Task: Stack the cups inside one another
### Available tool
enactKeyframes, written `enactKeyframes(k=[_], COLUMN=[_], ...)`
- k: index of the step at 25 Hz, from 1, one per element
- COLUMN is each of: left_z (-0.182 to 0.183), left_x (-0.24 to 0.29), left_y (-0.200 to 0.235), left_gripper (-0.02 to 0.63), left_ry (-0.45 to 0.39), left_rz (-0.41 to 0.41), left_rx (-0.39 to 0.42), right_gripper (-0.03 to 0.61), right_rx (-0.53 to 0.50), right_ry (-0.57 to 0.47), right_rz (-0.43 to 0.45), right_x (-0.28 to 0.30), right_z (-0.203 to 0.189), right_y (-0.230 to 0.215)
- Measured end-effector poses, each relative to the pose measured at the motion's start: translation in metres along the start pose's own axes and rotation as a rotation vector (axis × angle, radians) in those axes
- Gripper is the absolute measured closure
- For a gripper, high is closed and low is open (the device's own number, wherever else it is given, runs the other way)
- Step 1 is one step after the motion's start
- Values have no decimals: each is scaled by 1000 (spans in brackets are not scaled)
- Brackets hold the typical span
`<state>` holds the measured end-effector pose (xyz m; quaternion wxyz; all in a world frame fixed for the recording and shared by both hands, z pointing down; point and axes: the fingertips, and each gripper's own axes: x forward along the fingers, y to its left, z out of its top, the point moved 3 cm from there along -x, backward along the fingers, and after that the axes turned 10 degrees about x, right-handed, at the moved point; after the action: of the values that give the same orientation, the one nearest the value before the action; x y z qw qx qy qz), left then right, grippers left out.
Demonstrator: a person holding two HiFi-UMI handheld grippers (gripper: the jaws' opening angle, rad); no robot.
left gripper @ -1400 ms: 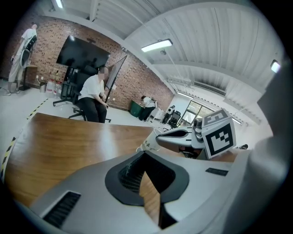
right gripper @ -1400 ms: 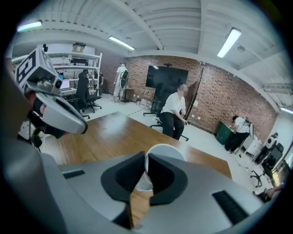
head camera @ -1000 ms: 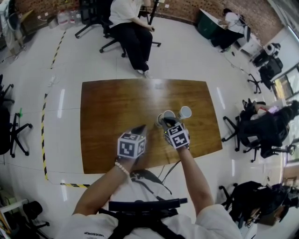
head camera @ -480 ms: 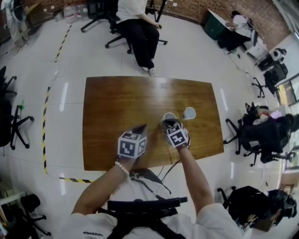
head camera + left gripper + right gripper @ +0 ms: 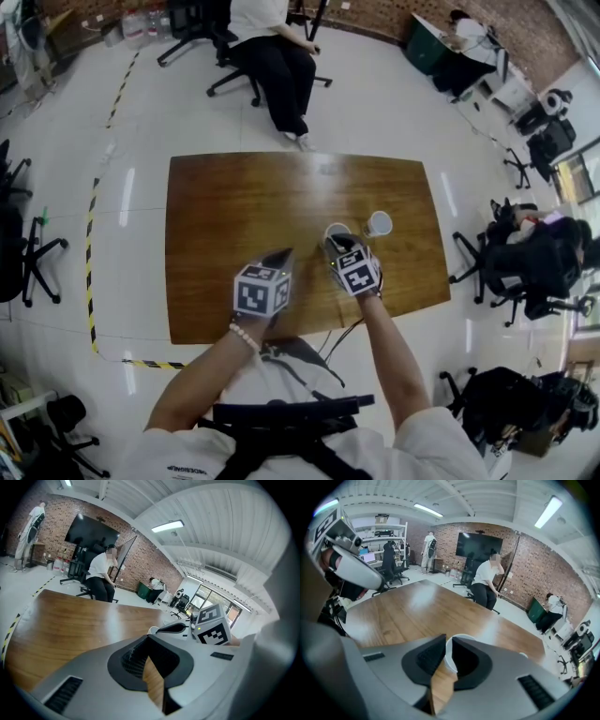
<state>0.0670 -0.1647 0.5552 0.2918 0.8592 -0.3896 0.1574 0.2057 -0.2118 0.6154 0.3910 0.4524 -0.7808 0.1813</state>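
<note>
Two white paper cups stand upright on the wooden table (image 5: 234,206): the near cup (image 5: 337,231) and a second cup (image 5: 378,223) just to its right. My right gripper (image 5: 331,246) reaches down onto the near cup's rim. In the right gripper view the near cup's wall (image 5: 451,654) stands between the jaws of the right gripper (image 5: 449,643), which are opening; the left pad is off it. The second cup (image 5: 524,656) peeks over the right jaw. My left gripper (image 5: 281,255) hovers left of the cups, and in its own view the left gripper (image 5: 147,638) is shut on nothing.
A person sits on an office chair (image 5: 267,56) beyond the table's far edge. More chairs (image 5: 28,258) and people at desks (image 5: 534,253) ring the table. Yellow-black tape (image 5: 89,281) marks the floor at the left. The table's left half is bare wood.
The cups and both grippers keep their places on the table; only the head view has shifted slightly.
</note>
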Motion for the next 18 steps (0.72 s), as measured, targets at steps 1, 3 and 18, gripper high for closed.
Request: enactKeyframes(k=[1,3,18], left_z=[1,3,6], left_x=[0,0,4], left_y=[0,0,-33], left_gripper=[621,620,618], left_ry=[-3,-7,5], left_rz=[-6,-16,-100], left_rx=[3,9,114], right_gripper=[512,512,514], right_rx=[14,59,307], right_ry=[-18,-61,-296], right_rz=[-6,-12,-119], right_x=[-5,-16,-102], right_z=[3,11,20], right_y=[-1,-3,-24])
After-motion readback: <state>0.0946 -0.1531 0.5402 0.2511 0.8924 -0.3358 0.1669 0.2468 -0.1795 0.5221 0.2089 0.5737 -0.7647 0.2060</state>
